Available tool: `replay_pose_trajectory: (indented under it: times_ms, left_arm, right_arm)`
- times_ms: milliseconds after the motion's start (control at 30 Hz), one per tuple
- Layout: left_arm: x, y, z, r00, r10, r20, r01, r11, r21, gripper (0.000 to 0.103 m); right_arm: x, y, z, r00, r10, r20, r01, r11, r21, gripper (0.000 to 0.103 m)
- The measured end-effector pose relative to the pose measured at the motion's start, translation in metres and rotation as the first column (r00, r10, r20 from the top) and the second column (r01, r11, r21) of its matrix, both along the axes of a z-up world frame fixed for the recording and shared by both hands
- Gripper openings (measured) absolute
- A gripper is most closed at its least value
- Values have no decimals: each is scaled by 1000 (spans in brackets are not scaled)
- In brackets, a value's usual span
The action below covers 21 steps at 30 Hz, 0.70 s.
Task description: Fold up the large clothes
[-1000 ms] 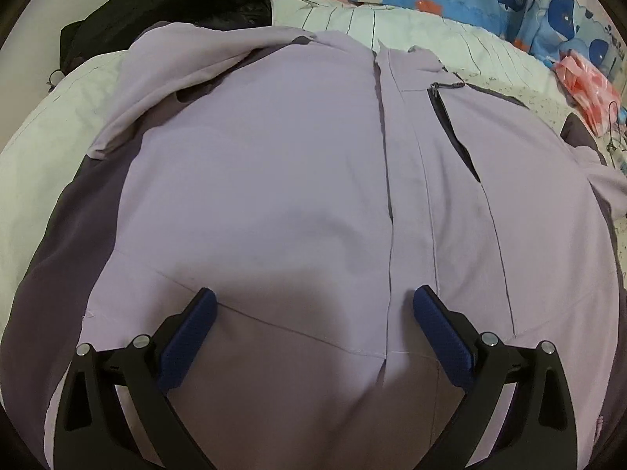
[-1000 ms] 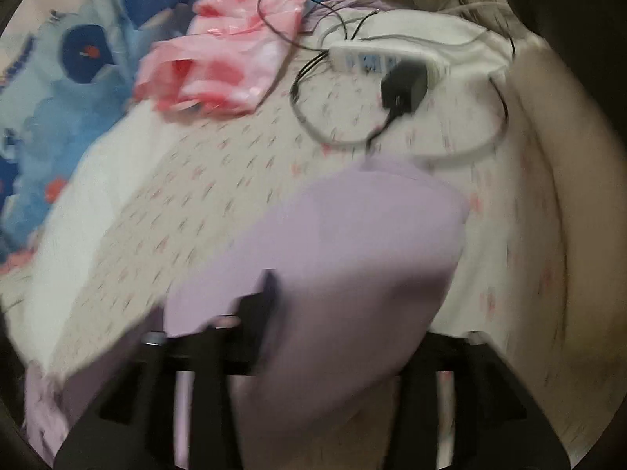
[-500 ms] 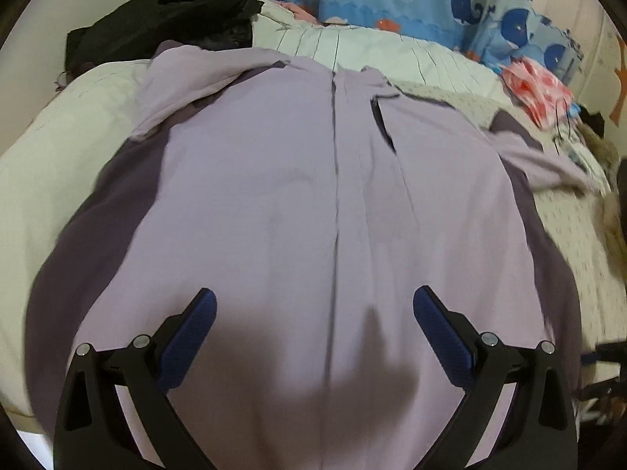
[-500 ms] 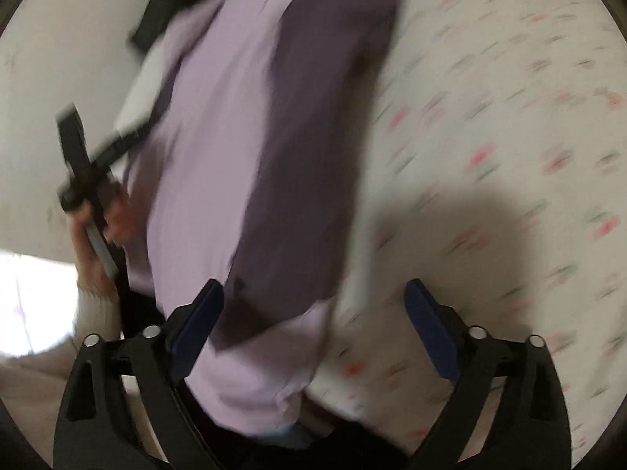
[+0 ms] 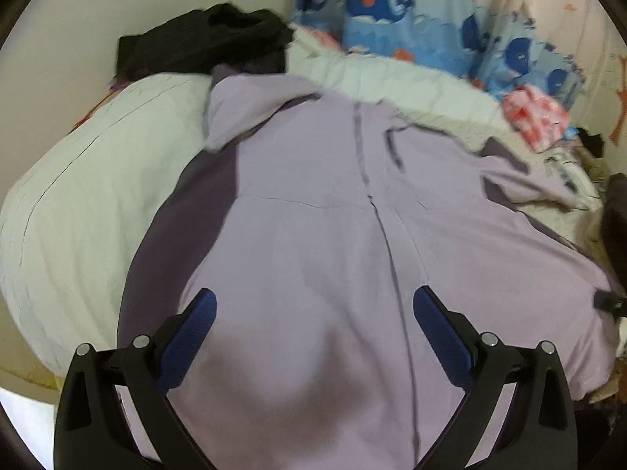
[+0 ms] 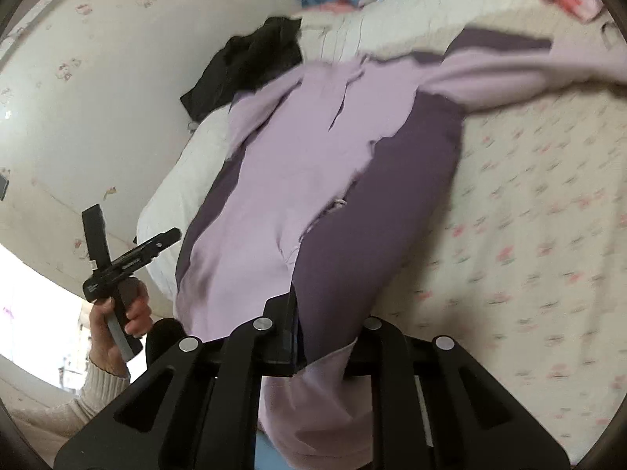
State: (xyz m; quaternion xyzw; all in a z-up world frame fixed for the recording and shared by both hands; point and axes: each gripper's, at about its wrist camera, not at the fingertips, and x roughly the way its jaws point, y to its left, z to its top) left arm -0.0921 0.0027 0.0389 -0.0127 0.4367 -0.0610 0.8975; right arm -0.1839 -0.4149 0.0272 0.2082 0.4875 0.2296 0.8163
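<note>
A lilac jacket with dark purple side panels lies front up on the bed, its zip running down the middle. One sleeve stretches out to the right. My left gripper hovers open above the lower front, with nothing between its blue pads. The right wrist view shows it from the side, as the left gripper held in a hand off the bed's edge. My right gripper is at the jacket's near hem, its jaws closing tight with the purple and lilac cloth pinched between them.
A black garment lies bunched at the far left by the wall. A blue whale-print blanket and a pink cloth lie at the head. A white quilt lies left of the jacket and a floral sheet to its right.
The left gripper drew back and up, so more of the jacket shows. The right gripper swung from the sleeve end to the near hem, stood wide, then closed on the cloth.
</note>
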Motion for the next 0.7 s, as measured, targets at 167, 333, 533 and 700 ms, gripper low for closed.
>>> replay_pose_trajectory:
  times_ms: [167,333,533,700]
  left_arm:
    - [11,-29,-36,994,-70,-89,76,995,65,96]
    - [23,-29,-50,993,-79,-93,87,992,86,96]
    - [64,-37,-36,998,-55,-23,56,997,46,96]
    - [104,-54,-35,1000,-17,26,17,1000,-10,96]
  right_arm:
    - [-17,28,-88,930,143,-338,-245,928,-281,28]
    - [2,-59,-23,991,-92,-99,81,990,-117,85]
    - [77,-178,-19,830,-555,-61,556,831,3,90]
    - [167,-233,-69,616,-782,-93,783,621,-32,90]
